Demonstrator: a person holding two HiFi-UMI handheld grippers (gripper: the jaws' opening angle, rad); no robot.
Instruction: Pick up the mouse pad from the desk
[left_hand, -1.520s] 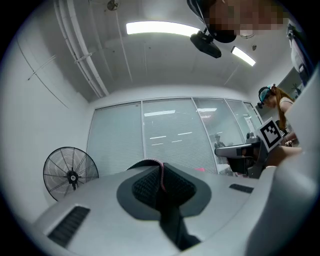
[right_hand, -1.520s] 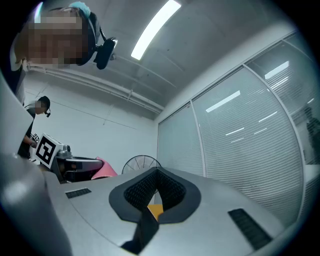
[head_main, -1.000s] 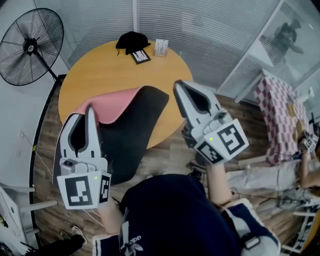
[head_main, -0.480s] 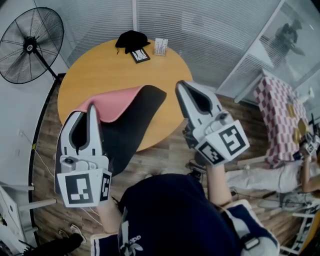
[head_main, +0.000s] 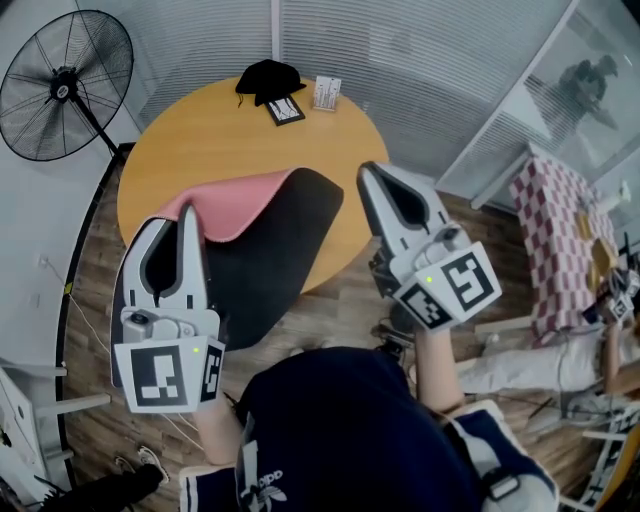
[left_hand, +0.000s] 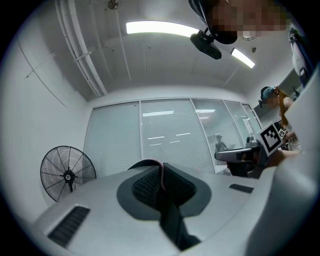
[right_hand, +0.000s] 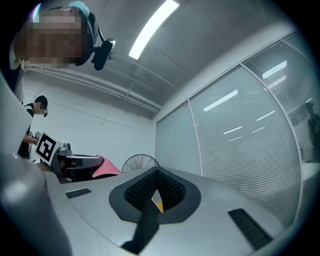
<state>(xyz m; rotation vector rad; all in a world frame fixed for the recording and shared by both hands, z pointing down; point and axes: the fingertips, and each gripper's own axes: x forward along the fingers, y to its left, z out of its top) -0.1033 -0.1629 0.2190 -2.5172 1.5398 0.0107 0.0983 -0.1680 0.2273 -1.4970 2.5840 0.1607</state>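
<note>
Mouse pad (head_main: 280, 250): draped over bench (head_main: 200, 150) edge, one side raised
Left gripper (head_main: 186, 222): fingers clamped on that side
Right gripper (head_main: 372, 178): fingers closed, empty, beside pad

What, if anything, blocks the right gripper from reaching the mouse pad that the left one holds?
Nothing visible does. The left gripper is shut on the mouse pad at its lifted edge. The right gripper hangs beside the pad's black underside, with only bare table showing between them.
</note>
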